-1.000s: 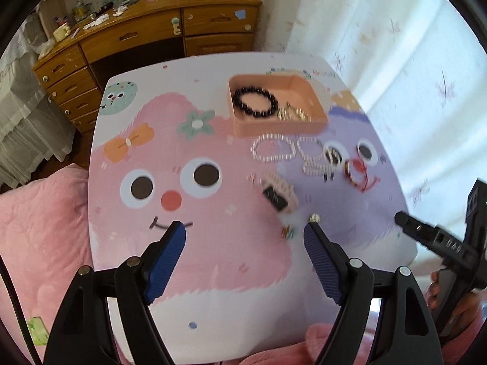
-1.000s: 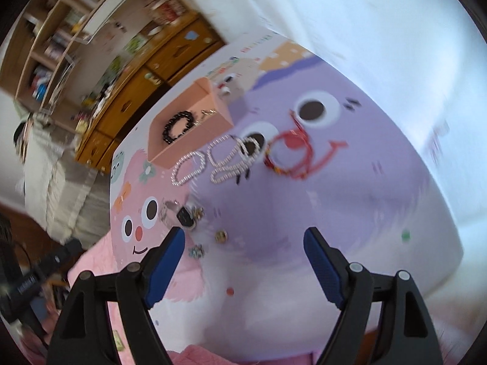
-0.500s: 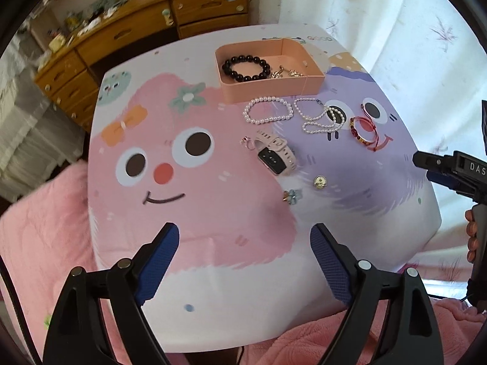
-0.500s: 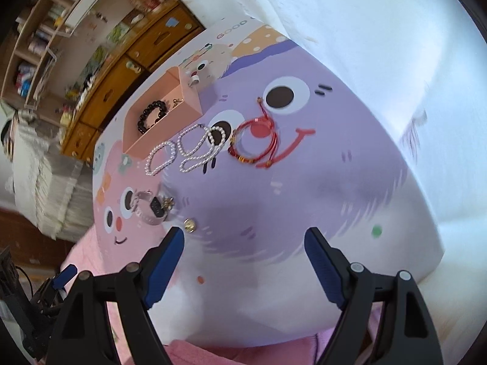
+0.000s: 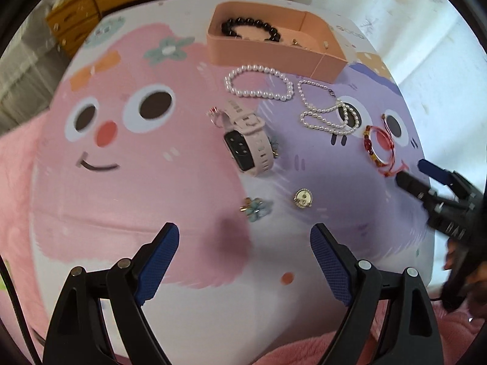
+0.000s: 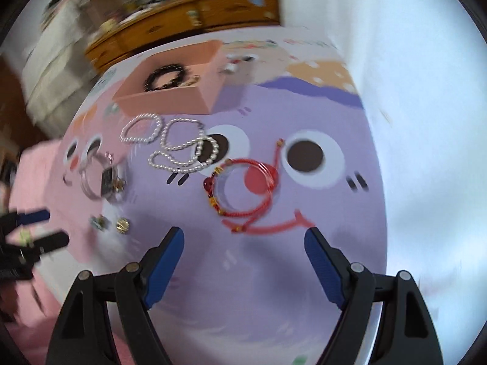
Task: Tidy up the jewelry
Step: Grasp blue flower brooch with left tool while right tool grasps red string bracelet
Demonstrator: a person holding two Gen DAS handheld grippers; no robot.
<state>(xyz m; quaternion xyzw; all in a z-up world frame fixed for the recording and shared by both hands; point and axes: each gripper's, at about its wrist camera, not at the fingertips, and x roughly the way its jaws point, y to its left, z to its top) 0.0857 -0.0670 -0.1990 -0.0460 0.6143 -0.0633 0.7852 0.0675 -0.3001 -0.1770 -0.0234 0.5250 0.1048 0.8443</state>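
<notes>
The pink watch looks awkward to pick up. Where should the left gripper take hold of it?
Probably from above, pinching across the strap just behind the dark face: the pink watch lies curled on its side, so that narrow band fits between the open left gripper fingers better than the wider case.

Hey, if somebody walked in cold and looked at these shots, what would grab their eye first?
Probably the cartoon-face tabletop, pink on one side and purple on the other, with jewelry scattered across it. A pink smartwatch lies near the middle, pearl strands sit just in front of the peach tray that holds a black bead bracelet, and a red cord bracelet rests on the purple face. Both grippers, left and right, hang open above it.
</notes>
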